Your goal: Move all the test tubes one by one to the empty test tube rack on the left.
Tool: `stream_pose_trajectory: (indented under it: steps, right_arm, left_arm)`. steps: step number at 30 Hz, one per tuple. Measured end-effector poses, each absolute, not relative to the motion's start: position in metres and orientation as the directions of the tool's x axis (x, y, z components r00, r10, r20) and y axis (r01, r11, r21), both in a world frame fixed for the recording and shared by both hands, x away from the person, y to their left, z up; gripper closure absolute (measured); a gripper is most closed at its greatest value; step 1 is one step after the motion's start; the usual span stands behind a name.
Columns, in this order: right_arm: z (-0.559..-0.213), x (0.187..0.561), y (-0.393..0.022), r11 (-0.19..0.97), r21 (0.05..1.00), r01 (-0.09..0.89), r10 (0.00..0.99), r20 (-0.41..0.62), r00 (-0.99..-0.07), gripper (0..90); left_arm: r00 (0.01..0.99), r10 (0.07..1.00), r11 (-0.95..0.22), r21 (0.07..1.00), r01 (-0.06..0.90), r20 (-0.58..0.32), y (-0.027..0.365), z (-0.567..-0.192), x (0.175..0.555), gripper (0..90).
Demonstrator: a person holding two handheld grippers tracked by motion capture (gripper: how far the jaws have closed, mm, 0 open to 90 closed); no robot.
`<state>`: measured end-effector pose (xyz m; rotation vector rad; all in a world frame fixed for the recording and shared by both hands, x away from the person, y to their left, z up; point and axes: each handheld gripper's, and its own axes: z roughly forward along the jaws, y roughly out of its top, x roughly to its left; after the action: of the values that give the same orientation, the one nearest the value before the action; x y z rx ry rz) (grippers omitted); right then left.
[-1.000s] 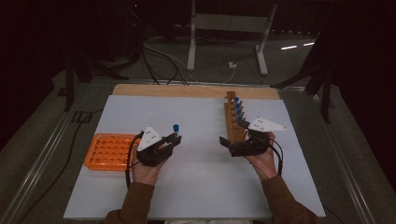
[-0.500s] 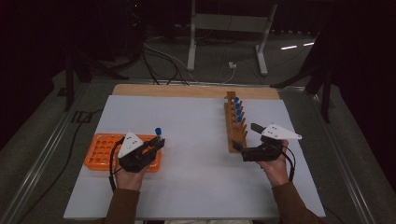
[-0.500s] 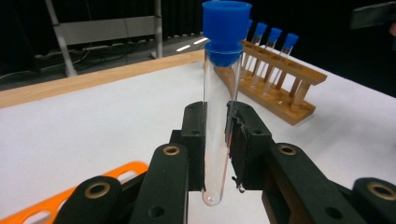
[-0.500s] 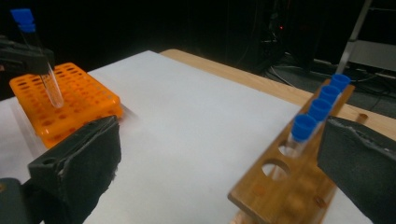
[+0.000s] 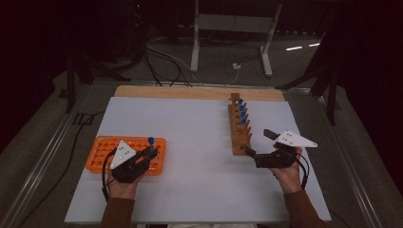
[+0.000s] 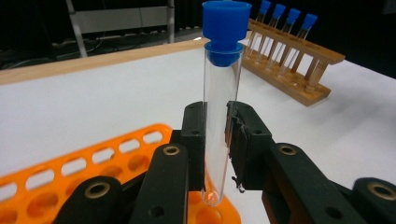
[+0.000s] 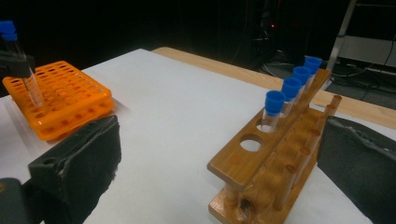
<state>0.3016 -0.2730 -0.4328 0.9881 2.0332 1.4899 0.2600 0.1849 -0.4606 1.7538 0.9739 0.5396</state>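
My left gripper (image 5: 151,151) (image 6: 217,126) is shut on a clear test tube (image 6: 219,116) with a blue cap (image 5: 150,140). It holds the tube upright, with the rounded bottom just above the near right corner of the orange rack (image 5: 102,147) (image 6: 70,172). The right gripper (image 5: 256,141) (image 7: 219,158) stands open and holds nothing. It is at the near end of the wooden rack (image 5: 239,126) (image 7: 275,154). Several blue-capped tubes (image 5: 241,111) (image 7: 292,91) stand in that rack's far holes, and its near holes are vacant.
Both racks sit on a white sheet (image 5: 190,142) over a wooden table whose edge (image 5: 190,92) shows at the far side. Cables (image 5: 161,57) and a metal stand (image 5: 228,28) are on the floor beyond. The left gripper and tube (image 7: 21,70) show over the orange rack (image 7: 60,100).
My left hand has carried the tube left and toward me, from mid-table to over the orange rack. My right hand has drifted right and nearer, off the wooden rack's side.
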Motion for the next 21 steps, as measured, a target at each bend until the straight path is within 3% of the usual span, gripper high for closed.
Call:
stream_pose_trajectory:
  steps: [8,21]
  right_arm:
    - [-0.432,0.299,-0.279,0.16,0.944,0.29,0.757,0.071,-0.65,0.0]
    - [-0.435,0.299,-0.276,0.163,0.942,0.293,0.751,0.074,-0.656,0.0]
  left_arm:
    - [0.572,0.815,-0.173,0.901,0.398,-0.097,0.192,-0.471,0.257,77.8]
    - [0.595,0.802,-0.301,0.836,0.459,-0.038,0.182,-0.483,0.259,78.0]
